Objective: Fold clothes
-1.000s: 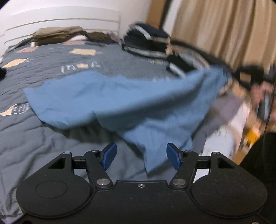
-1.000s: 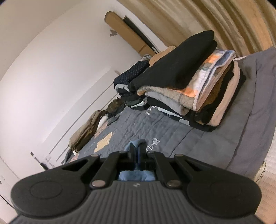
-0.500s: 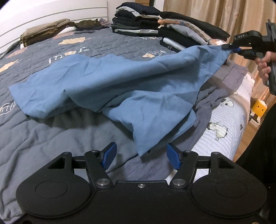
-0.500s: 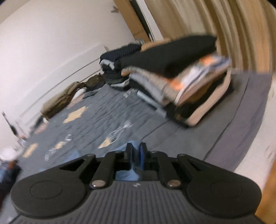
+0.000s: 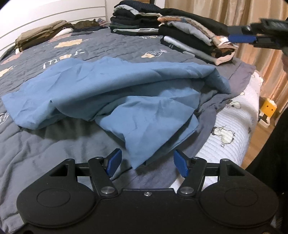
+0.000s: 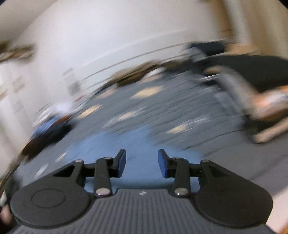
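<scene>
A blue garment (image 5: 126, 93) lies crumpled across the grey quilted bed (image 5: 72, 54), its far right corner slumped near the bed edge. My left gripper (image 5: 147, 163) hangs low over the near corner of the cloth. Its jaws are closing, the cloth tip lies between them, and the pads do not press on it. My right gripper (image 5: 241, 38) shows at the upper right, lifted clear of the cloth. In the blurred right wrist view that gripper (image 6: 142, 164) has its jaws opening with nothing between them, and the blue garment (image 6: 115, 144) lies below.
Two stacks of folded clothes (image 5: 194, 41) (image 5: 136, 19) stand at the back right of the bed. Brown clothes (image 5: 41, 36) lie by the headboard. The white mattress edge (image 5: 234, 126) drops off at right, with a curtain (image 5: 252, 14) and a yellow object (image 5: 269, 108) beyond.
My right gripper let go of the cloth's far corner, which dropped onto the bed, and the gripper swung away. My left jaws narrowed around the near corner.
</scene>
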A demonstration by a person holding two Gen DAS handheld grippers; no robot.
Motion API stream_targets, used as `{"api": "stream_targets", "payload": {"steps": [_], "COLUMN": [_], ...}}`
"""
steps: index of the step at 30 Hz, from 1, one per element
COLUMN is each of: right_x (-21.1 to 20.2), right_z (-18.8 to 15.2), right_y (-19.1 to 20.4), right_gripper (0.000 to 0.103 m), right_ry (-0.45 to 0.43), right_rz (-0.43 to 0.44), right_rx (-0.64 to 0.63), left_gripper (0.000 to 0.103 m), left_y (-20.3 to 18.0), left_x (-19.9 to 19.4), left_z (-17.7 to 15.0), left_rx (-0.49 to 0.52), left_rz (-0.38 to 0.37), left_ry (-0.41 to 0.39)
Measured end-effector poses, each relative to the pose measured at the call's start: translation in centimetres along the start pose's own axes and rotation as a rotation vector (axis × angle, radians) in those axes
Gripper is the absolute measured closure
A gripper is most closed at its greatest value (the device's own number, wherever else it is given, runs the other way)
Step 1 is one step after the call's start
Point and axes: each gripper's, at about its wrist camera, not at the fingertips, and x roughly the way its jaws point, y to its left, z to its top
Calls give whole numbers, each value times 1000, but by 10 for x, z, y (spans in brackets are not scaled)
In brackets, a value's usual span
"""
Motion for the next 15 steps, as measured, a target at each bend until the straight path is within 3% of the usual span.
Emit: {"api": "stream_targets", "payload": {"steps": [3, 9, 15], "right_x": [25, 49, 54], "right_z": [-14, -44, -64], "right_y": [35, 79, 103], "right_gripper": [65, 65, 65], "right_ry": [75, 203, 230], "right_rz": [19, 60, 103], "right_rx": [-178, -464, -614], "left_gripper": [85, 94, 94], "left_y": [5, 16, 19], "left_x": [2, -5, -16], "left_z": [1, 7, 18], "left_rx": [-8, -53, -85], "left_rz": [26, 46, 21], "left_ry": [7, -38, -99]}}
